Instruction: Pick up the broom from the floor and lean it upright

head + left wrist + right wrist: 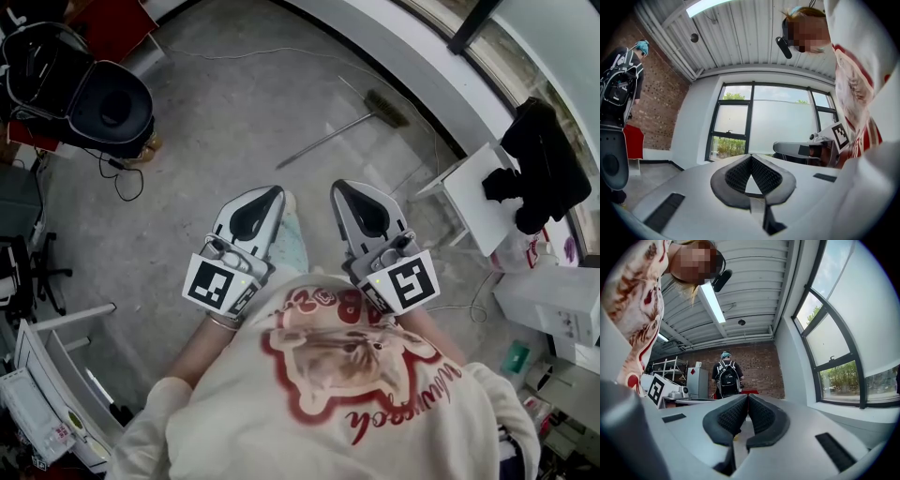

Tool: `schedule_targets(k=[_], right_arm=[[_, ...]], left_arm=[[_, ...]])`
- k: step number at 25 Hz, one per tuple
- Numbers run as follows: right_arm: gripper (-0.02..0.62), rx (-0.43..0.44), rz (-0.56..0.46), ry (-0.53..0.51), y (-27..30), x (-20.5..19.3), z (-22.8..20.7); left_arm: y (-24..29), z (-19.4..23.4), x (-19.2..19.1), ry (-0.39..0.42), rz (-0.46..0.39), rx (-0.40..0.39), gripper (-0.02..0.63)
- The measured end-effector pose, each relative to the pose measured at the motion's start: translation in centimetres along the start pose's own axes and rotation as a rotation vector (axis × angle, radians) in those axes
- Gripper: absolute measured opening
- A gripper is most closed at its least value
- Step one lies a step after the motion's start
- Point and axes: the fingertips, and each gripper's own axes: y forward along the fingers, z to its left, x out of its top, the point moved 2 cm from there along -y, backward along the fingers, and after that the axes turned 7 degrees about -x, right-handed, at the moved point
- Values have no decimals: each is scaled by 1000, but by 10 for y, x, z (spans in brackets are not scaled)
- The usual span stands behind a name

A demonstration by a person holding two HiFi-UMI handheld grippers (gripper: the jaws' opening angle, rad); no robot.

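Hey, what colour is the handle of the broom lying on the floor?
The broom handle is silvery grey; the head view shows it best.

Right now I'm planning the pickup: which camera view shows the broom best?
The head view. There the broom lies on the floor, its handle and bristle head both in plain sight. The left gripper view looks out level at a window, and the right gripper view at a brick wall. Neither shows the broom.

floor: grey concrete floor (187, 216) | walls: brick wall (761, 369) on 1 side, white wall (696, 126) around a tall black-framed window (750, 122) | ceiling: ribbed white ceiling (754, 37), 1 strip light (712, 303) lit | furniture: white table (473, 202) at right, metal shelving (665, 367) by the brick
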Motion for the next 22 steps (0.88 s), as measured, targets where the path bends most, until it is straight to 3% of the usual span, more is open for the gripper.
schedule_targets(k=[9,15,22], right_arm=[[25,-36,14,-30,88,-16,-65],[25,-87,9,-49,213,-22,-130],[25,-110,-97,-100,359,8,-180]], left_arm=[[74,93,-2,13,-34,-33,17],[154,210,4,-22,-33,-117,17],[233,338,44,47,-50,-184,17]])
